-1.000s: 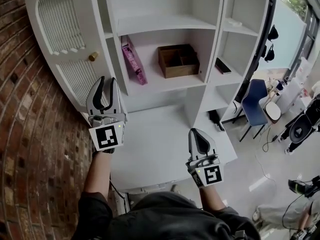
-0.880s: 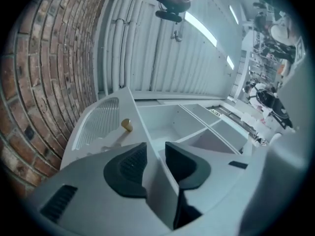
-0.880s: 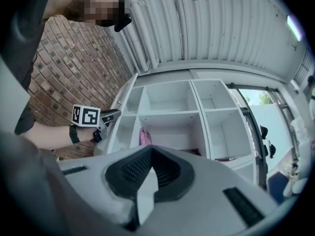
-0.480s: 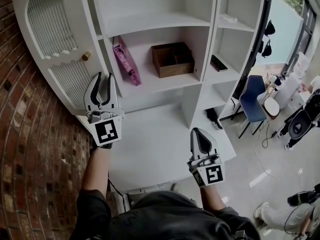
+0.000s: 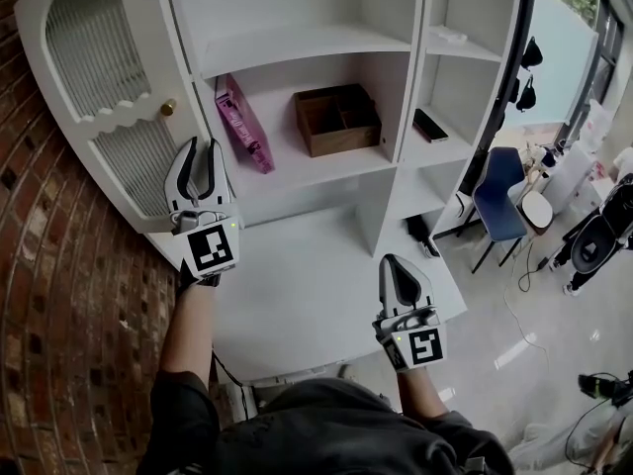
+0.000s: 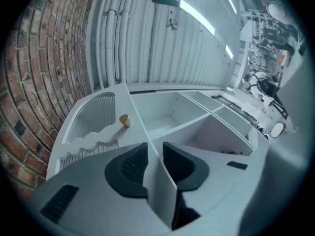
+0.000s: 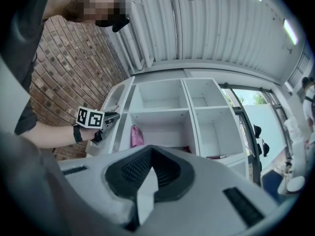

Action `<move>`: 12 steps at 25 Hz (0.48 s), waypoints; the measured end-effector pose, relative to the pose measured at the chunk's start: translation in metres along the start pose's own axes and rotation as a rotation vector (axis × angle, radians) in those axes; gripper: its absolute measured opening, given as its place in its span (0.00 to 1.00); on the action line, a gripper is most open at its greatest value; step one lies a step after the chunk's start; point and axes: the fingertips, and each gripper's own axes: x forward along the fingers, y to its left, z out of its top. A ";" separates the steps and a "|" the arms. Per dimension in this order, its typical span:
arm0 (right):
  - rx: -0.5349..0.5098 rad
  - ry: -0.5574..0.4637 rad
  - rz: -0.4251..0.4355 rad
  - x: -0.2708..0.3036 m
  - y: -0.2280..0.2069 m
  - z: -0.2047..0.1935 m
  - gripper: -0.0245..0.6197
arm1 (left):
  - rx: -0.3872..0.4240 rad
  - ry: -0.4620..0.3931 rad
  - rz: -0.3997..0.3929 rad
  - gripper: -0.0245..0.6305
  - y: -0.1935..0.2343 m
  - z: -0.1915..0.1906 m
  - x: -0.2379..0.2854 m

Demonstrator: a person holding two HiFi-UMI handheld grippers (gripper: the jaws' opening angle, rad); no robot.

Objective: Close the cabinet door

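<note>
The white cabinet door (image 5: 94,57) with louvred panels and a brass knob (image 5: 168,107) stands open at the cabinet's left, beside the brick wall. My left gripper (image 5: 202,148) is raised at the door's lower edge near the cabinet side. In the left gripper view its jaws (image 6: 155,145) stand a little apart and are closing. The door's edge (image 6: 135,112) runs into the gap between them, and the pads show no clear press on it. The knob (image 6: 124,120) lies just beyond. My right gripper (image 5: 398,263) hangs lower over the white ledge, shut (image 7: 151,149) on nothing.
Shelves hold a pink box (image 5: 237,122), a wooden organiser (image 5: 336,119) and a flat black item (image 5: 432,125). A brick wall (image 5: 59,295) closes the left side. A white ledge (image 5: 307,285) juts out below the shelves. A blue chair (image 5: 499,201) stands on the floor at right.
My left gripper has moved forward toward the door's edge and rolled slightly. The right gripper has shifted only a little.
</note>
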 end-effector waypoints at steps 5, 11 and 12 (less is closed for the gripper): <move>0.003 0.007 0.003 0.004 -0.002 -0.004 0.04 | 0.014 0.022 0.006 0.16 -0.001 -0.010 0.011; -0.001 0.010 0.004 0.009 -0.007 -0.006 0.04 | 0.030 0.037 0.006 0.16 -0.001 -0.019 0.021; -0.002 0.010 0.005 0.010 -0.008 -0.007 0.04 | 0.032 0.042 0.005 0.16 -0.001 -0.020 0.023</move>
